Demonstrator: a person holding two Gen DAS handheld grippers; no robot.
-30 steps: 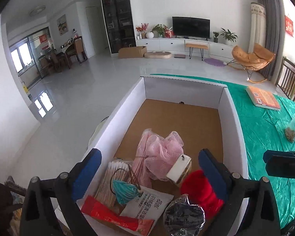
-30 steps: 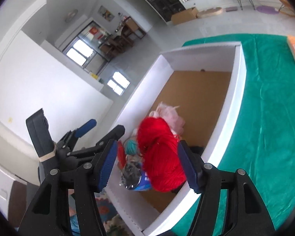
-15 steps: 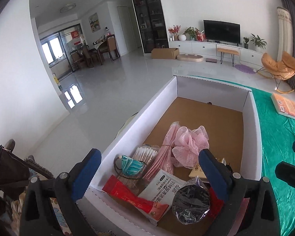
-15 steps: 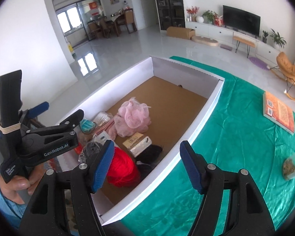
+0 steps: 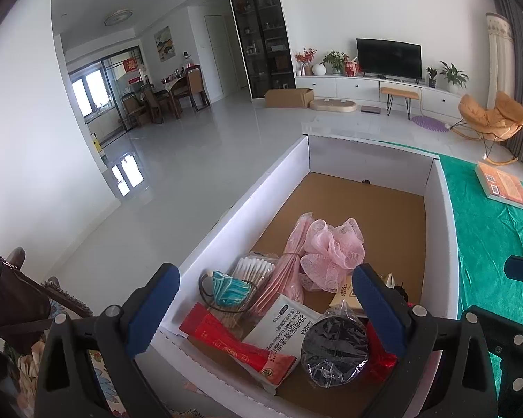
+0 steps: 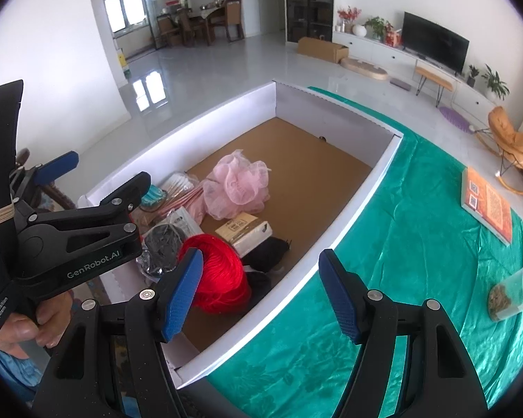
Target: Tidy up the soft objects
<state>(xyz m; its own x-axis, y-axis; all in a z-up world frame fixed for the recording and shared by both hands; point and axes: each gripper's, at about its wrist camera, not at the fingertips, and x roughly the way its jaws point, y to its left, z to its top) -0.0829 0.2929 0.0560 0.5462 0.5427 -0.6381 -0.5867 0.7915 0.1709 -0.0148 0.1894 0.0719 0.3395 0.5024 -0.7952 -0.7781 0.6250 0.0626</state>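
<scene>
Green satin cloth (image 6: 418, 244) covers the table on which a long white box (image 6: 352, 205) with a brown cardboard floor sits, its long axis running from the near left away toward the far right of the room in the right wrist view. The right gripper (image 6: 261, 289) hangs above the box's near right wall, tilted steeply down, its blue-padded jaws spread wide with nothing between them; the jaws have just been opening, and the red yarn ball (image 6: 216, 271) lies free on the box floor just beyond the left pad. The left gripper (image 5: 265, 310) is held by a hand (image 6: 24, 327) at the box's near left corner, angled down over the near end of the box, jaws wide apart and clamping nothing. The soft things cluster in the near half of the box: a pink mesh bath pouf (image 6: 237, 188) sits toward the middle, with a bundle of pink sticks (image 5: 289, 261) leaning from it toward the near left, its length roughly along the box. Beside these lie a pack of cotton swabs (image 5: 254, 268), a teal hair tie (image 5: 230, 287), a red sachet (image 5: 237, 348), a white wipes packet (image 5: 286, 327) and a dark bundle in clear wrap (image 5: 334, 348). A small tan and white carton (image 6: 244, 231) lies between the pouf and the yarn, and a black soft item (image 6: 268, 250) touches the yarn on its right. The far half of the box floor is bare. On the cloth to the right, well apart from the box, lie an orange book (image 6: 488, 205) and a clear jar (image 6: 512, 292) on its side
</scene>
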